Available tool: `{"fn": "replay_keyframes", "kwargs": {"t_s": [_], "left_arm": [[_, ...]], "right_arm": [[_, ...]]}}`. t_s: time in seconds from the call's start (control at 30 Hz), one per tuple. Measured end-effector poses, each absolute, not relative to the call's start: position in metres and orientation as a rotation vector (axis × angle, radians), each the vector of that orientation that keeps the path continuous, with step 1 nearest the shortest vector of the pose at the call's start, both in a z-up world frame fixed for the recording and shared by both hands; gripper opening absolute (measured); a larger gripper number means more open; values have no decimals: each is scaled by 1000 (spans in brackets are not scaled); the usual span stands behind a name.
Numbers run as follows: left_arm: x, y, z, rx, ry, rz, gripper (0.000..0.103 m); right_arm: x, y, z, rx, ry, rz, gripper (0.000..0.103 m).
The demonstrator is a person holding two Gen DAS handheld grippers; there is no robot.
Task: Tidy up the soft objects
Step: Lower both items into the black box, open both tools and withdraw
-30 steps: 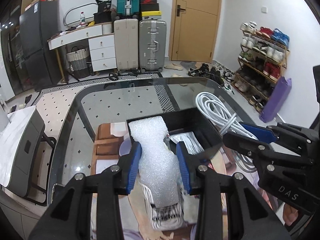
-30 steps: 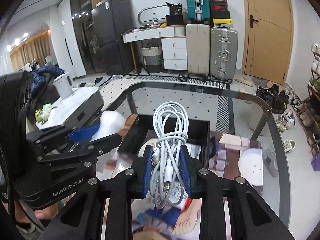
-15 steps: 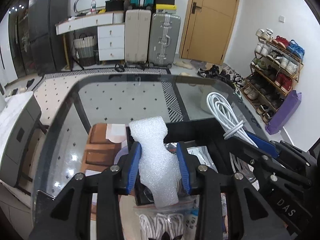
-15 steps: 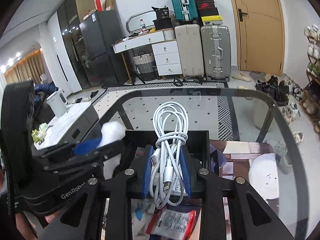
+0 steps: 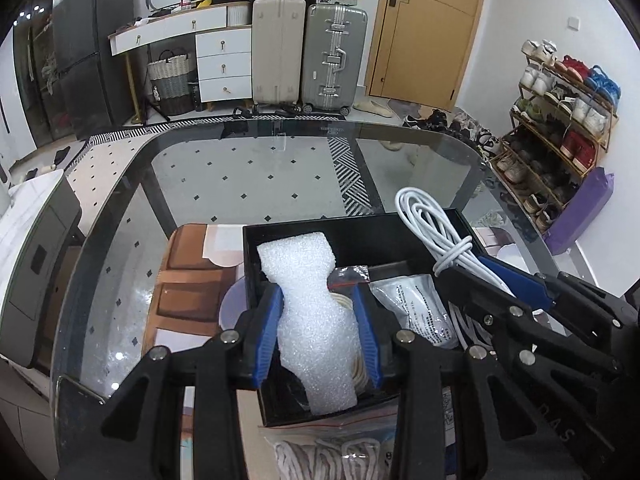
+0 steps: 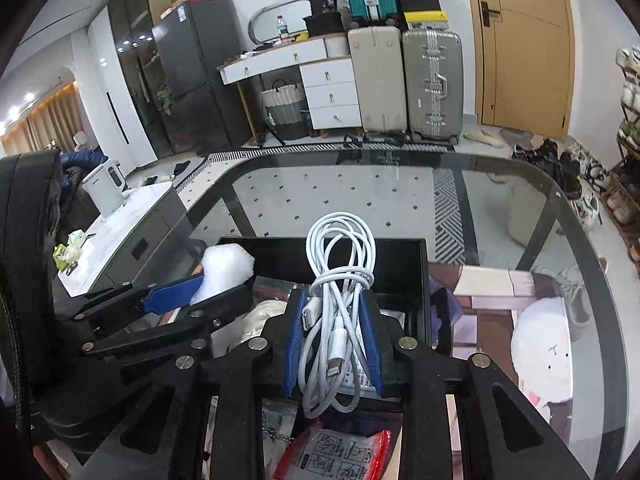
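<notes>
Your left gripper (image 5: 320, 336): matte black plastic frame with 2 fingers, each lined with a ribbed blue pad (image 5: 266, 334). Round silver screws sit at the linkage joints, and triangular cut-outs lighten the arms. Seen from the right wrist view, its housing is a bulky black block.

Your right gripper (image 6: 332, 340): the same black frame, 2 blue pads, silver screws. Its side carries pale raised letters, "D A S", partly cut off.

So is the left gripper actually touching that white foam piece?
Touching: the left wrist view shows the left gripper with both blue pads pressed against the white foam piece.
</notes>
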State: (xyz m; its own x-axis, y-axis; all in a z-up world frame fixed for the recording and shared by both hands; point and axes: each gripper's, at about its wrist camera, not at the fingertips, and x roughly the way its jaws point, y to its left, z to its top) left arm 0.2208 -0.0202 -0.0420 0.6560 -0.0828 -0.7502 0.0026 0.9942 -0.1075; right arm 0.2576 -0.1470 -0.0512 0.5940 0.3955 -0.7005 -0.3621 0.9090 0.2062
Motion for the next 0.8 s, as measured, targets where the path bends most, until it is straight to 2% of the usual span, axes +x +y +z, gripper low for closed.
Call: {"fn": "replay_keyframes", "kwargs": {"t_s": [0.2,0.33,0.4,0.47,0.57,0.7,0.8], "left_arm": [[222,-21,-44,-97,857,-50,36],[220,-17,-43,-111,840,-41,45],[219,-14,-43,-124,836,-65,46],[217,-12,-42,-137,830,-80,47],[216,-9,-40,-158,826,-98,52],[212,-10,-35,-153,803,-96,60],[205,-7,-28,-127,780,-38,76]], "right_arm": [[258,-146,-55,42,841,442,28],[258,-148,-56,36,862,428,32],[256,-150,-56,37,859,428,36],[256,-155,-55,46,863,418,44],[256,-163,-54,86,881,420,48],[252,-169,-50,91,872,417,51],[248,-173,-44,98,859,422,57]]}}
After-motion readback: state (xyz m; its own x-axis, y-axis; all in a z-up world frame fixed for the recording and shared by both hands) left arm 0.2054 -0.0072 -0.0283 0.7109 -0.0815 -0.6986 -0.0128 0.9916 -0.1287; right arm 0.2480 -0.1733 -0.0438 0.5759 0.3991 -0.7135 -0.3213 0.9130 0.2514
